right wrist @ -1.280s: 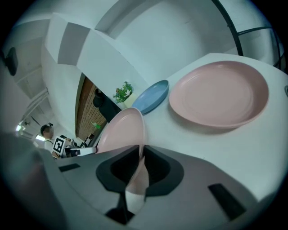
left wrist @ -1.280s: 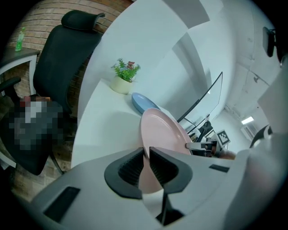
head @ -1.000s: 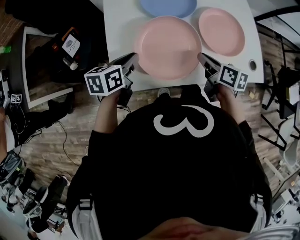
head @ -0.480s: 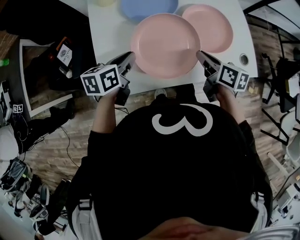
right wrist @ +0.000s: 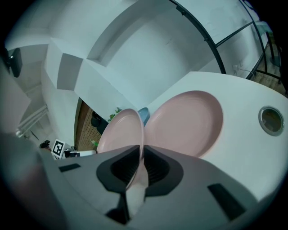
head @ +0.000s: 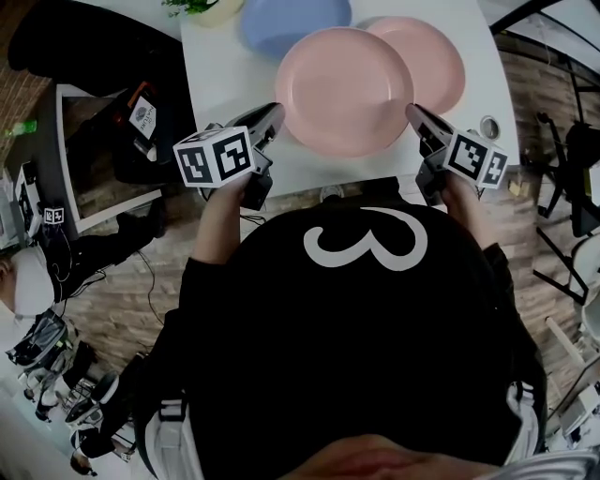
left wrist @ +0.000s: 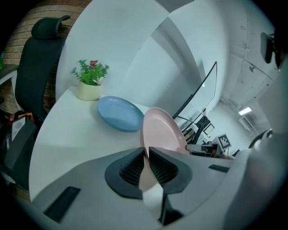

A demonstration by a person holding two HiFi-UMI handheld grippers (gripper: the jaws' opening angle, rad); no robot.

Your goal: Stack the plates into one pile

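A large round pale pink plate (head: 345, 89) is held over the near half of the white table (head: 234, 75), hollow side up and roughly level. Being round it has no long axis, but the line between its two gripped points runs left to right, along the table's near edge. The left claw (head: 275, 111) is clenched on the plate's left rim, with the rim pinched between its ribbed pads in the left gripper view (left wrist: 146, 152). The right claw (head: 412, 112) is clamped on the right rim in the same way (right wrist: 141, 152). A second pink plate (head: 436, 56) lies flat toward the table's far right corner, and the held plate's far-right rim overlaps its near-left edge. Whether the two touch cannot be told. A blue plate (head: 295, 23) sits at the far edge, and a small potted plant (left wrist: 91, 81) stands at the far left corner.
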